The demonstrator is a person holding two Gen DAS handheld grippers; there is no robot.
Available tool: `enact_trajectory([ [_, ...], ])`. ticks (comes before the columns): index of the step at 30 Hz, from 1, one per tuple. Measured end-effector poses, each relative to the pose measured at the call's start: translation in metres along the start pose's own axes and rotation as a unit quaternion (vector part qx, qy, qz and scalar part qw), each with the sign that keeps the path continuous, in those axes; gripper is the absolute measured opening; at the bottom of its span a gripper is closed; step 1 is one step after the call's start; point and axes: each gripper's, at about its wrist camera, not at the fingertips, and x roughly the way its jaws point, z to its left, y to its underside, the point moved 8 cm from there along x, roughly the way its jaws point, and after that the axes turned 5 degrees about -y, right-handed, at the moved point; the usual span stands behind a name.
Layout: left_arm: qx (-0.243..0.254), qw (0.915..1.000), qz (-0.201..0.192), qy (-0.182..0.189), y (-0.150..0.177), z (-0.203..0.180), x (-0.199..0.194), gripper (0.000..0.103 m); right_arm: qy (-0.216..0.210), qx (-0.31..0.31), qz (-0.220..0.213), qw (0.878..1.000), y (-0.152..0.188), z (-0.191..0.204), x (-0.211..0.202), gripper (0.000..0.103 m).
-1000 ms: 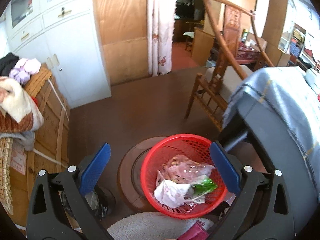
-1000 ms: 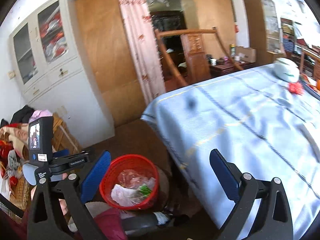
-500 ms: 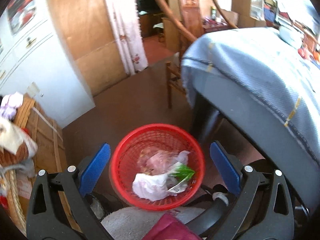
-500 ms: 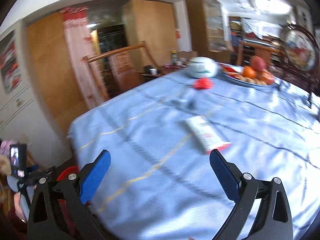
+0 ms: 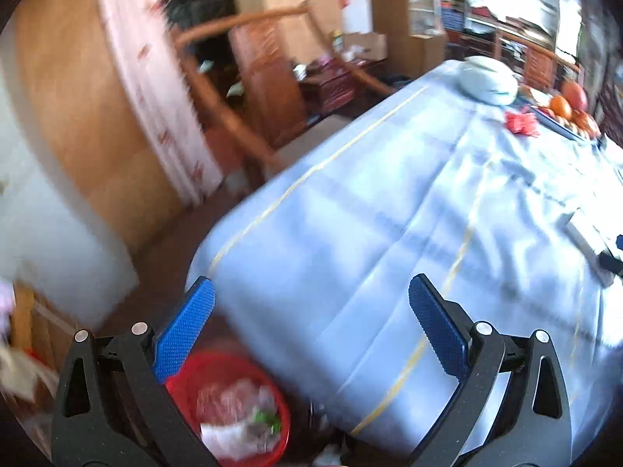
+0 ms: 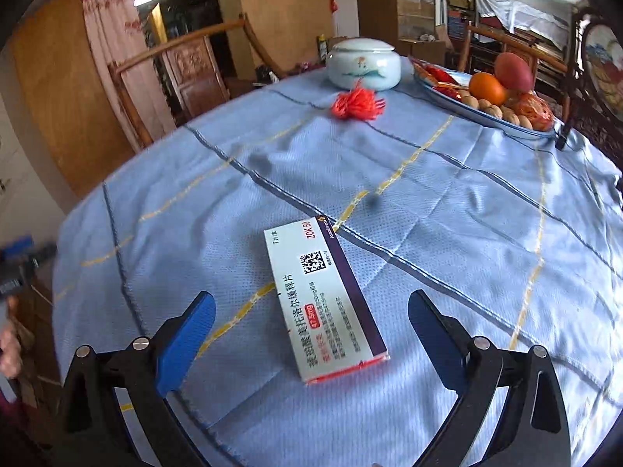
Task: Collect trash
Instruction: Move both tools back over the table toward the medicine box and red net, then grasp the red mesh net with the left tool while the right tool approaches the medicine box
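Observation:
A white medicine box (image 6: 325,303) with a purple edge and red end lies flat on the blue tablecloth (image 6: 447,233). My right gripper (image 6: 311,311) hovers open just above it, the box lying between the blue pads. A red tassel-like scrap (image 6: 356,104) lies farther back near a white lidded jar (image 6: 364,63). In the left wrist view my left gripper (image 5: 311,313) is open and holds nothing, at the table's near edge. Below it on the floor stands the red basket (image 5: 278,443) with plastic wrappers inside. The box's end (image 5: 586,235) shows at the right.
A blue plate (image 6: 486,116) with an orange, a mango, nuts and red packets sits at the table's back right. A wooden chair (image 6: 187,66) stands behind the table. A white cabinet (image 5: 46,233) and a curtain (image 5: 155,89) line the left wall.
Both grippers have swung from the floor basket up and right to the table. The right one now hangs over the medicine box; the left view is motion-blurred.

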Motion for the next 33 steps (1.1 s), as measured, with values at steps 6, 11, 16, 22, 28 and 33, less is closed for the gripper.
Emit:
enact_trajectory([
  [6, 0.076, 0.996, -0.046, -0.001, -0.064, -0.082, 0.007, 0.096, -0.001, 0.018, 0.004, 1.0, 0.008, -0.014, 0.003, 0.063],
  [11, 0.109, 0.9929, -0.02, 0.042, -0.097, -0.156, 0.033, 0.096, 0.023, 0.046, -0.006, 0.999, 0.017, -0.048, -0.011, 0.051],
  [16, 0.153, 0.9858, -0.032, 0.062, -0.127, -0.234, 0.05, 0.096, 0.015, 0.076, -0.015, 0.997, 0.02, -0.076, -0.015, 0.068],
  [22, 0.155, 0.9842, -0.031, 0.079, -0.161, -0.311, 0.084, 0.096, -0.012, 0.049, 0.001, 0.999, 0.018, -0.064, -0.007, 0.097],
  [28, 0.134, 0.9869, -0.014, 0.088, -0.187, -0.343, 0.117, 0.096, -0.018, 0.053, 0.001, 0.998, 0.016, -0.064, -0.006, 0.099],
  [33, 0.091, 0.9853, 0.016, 0.144, -0.186, -0.343, 0.139, 0.095, -0.016, 0.05, 0.003, 0.999, 0.016, -0.065, -0.005, 0.099],
])
